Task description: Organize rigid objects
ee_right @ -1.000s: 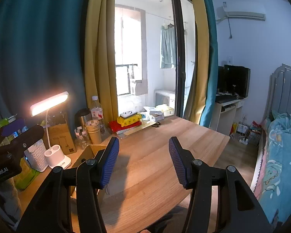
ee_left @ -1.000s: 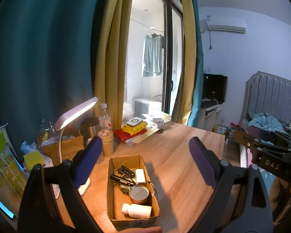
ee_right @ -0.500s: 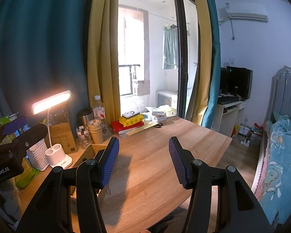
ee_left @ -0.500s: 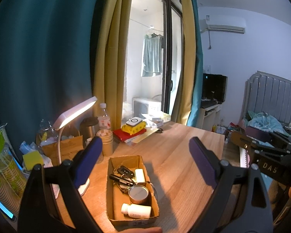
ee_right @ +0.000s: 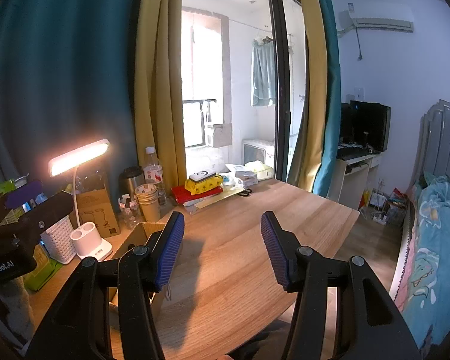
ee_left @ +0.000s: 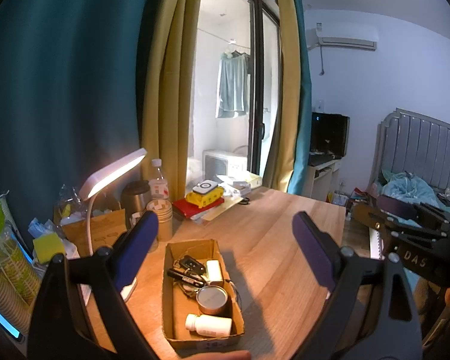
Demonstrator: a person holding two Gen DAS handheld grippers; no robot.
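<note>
The left hand-held gripper (ee_left: 225, 237) hangs spread and empty over the cardboard box (ee_left: 201, 292) on the tabletop (ee_left: 279, 231); inside lie a white bottle (ee_left: 208, 325), a tin can (ee_left: 212, 300), keys (ee_left: 185, 271); the right hand-held gripper (ee_right: 222, 241) is likewise spread, pinching nothing, above bare wood; a lit desk lamp (ee_right: 78, 157) stands left

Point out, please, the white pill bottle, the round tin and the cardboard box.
white pill bottle (ee_left: 209, 325), left wrist view, middle of its body.
round tin (ee_left: 212, 297), left wrist view, its lid.
cardboard box (ee_left: 167, 300), left wrist view, left wall.
</note>
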